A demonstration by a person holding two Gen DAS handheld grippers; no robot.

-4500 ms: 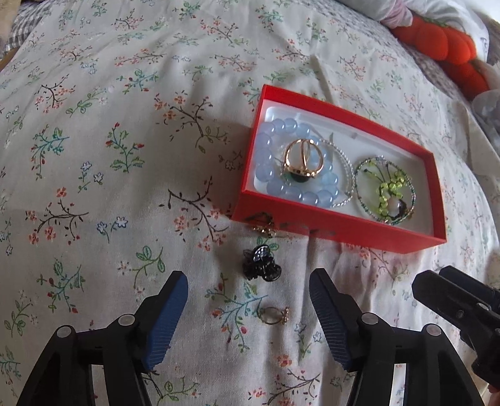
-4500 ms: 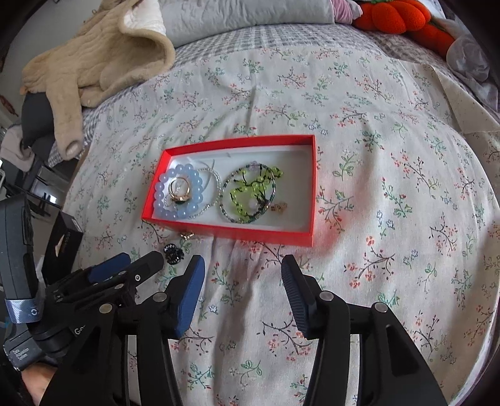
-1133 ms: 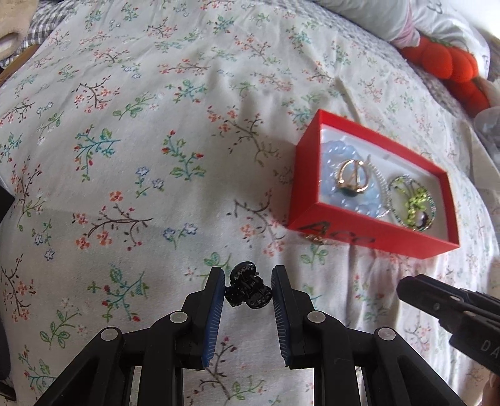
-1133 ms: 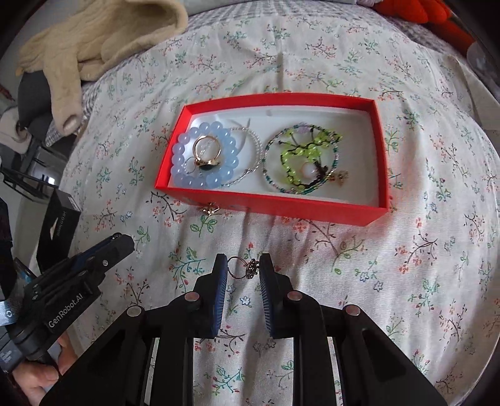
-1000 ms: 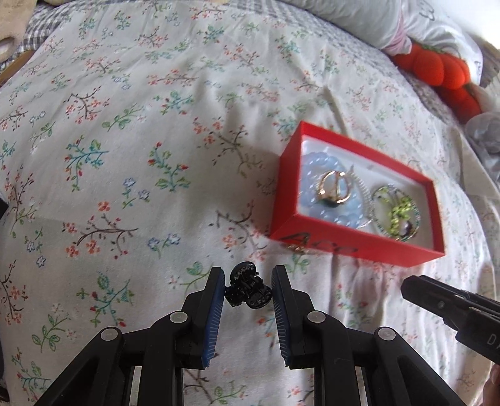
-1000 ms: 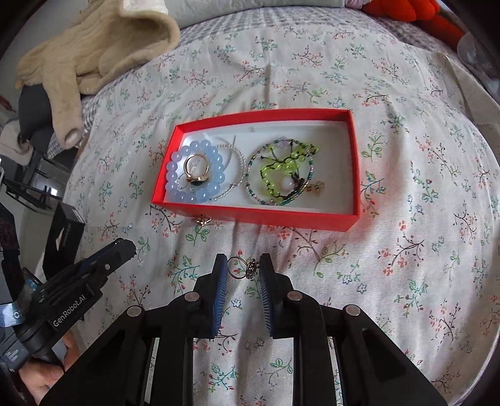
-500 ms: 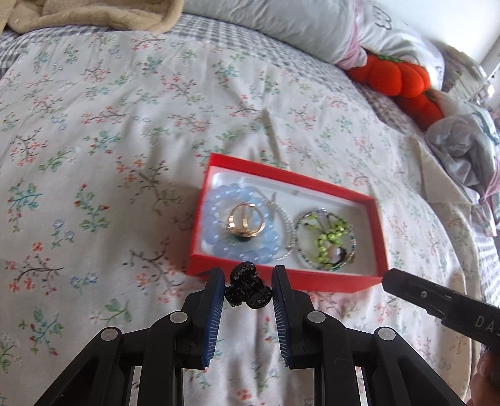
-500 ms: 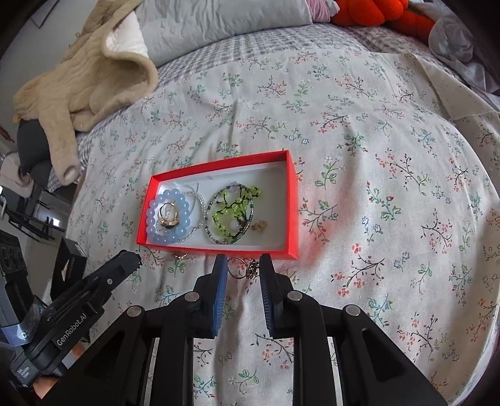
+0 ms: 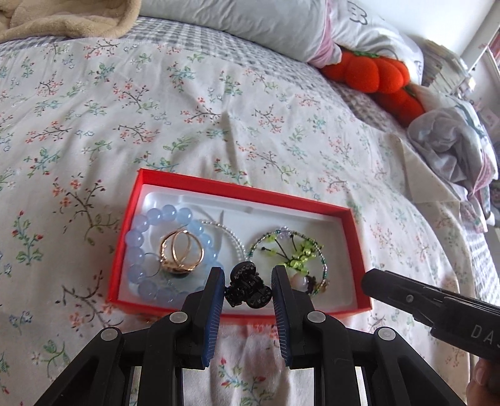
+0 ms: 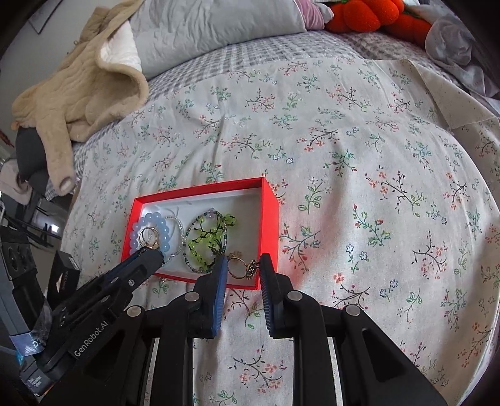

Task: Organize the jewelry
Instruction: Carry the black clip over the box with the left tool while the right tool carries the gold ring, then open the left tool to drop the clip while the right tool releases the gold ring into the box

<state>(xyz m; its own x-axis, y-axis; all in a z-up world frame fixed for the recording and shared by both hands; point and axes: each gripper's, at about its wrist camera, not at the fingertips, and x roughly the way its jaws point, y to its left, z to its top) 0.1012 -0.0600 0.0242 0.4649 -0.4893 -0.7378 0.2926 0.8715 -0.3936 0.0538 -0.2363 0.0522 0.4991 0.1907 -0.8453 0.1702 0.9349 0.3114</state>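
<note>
An open red box (image 9: 237, 192) (image 10: 268, 225) lies on the floral bedspread. Inside it are a blue bead bracelet (image 9: 137, 243) (image 10: 153, 218), a gold ring (image 9: 181, 253) (image 10: 149, 238), a thin clear bead bracelet (image 9: 232, 235) and a green beaded hoop (image 9: 293, 253) (image 10: 206, 240). My left gripper (image 9: 248, 289) is shut on a small black hair claw (image 9: 247, 290), held over the box's near edge. My right gripper (image 10: 240, 268) is shut on a gold ring with a dark stone (image 10: 242, 268), held over the box's near right corner.
A beige fleece garment (image 10: 78, 84) lies at the far left, grey pillows (image 9: 250, 25) at the head of the bed, orange plush pumpkins (image 9: 375, 75) and crumpled clothes (image 9: 453, 146) at the far right. The bedspread (image 10: 375, 187) stretches right of the box.
Both grippers have travelled toward the box with their loads: the hair claw and the ring, earlier short of the box's front wall, now hang over its near edge. Both grips are unchanged.
</note>
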